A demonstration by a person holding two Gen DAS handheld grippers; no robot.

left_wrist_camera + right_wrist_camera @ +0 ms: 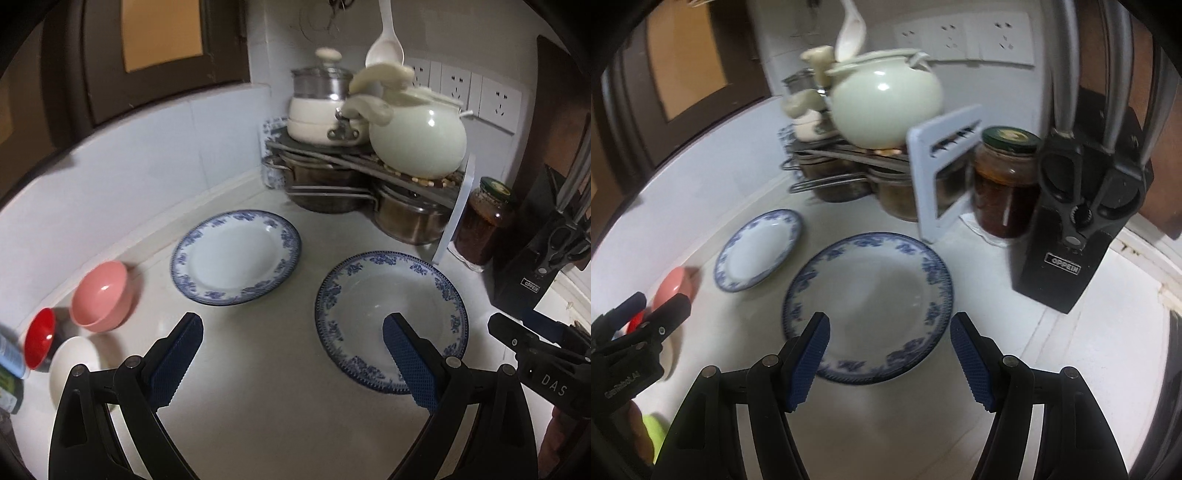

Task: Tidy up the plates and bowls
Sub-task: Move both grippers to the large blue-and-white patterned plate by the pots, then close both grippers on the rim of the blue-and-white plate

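Two blue-rimmed white plates lie on the white counter: a far plate (pixel 236 256) (pixel 759 249) and a near plate (pixel 391 325) (pixel 868 306). A pink bowl (pixel 101 295) (pixel 674 286), a small red bowl (pixel 40 338) and a white bowl (pixel 74 369) sit at the left by the wall. My left gripper (pixel 291 358) is open and empty above the counter between the plates. My right gripper (pixel 890 354) is open and empty, its jaws on either side of the near plate's front edge. The right gripper also shows in the left wrist view (pixel 524 339).
A corner rack (pixel 354 158) carries a pale green pot (pixel 417 136) and a white steamer pot (pixel 321 110), with steel pots beneath. A dark jar (pixel 1004 184) and a black knife block (pixel 1071 236) stand at the right. Bottles (pixel 9 369) stand at the far left.
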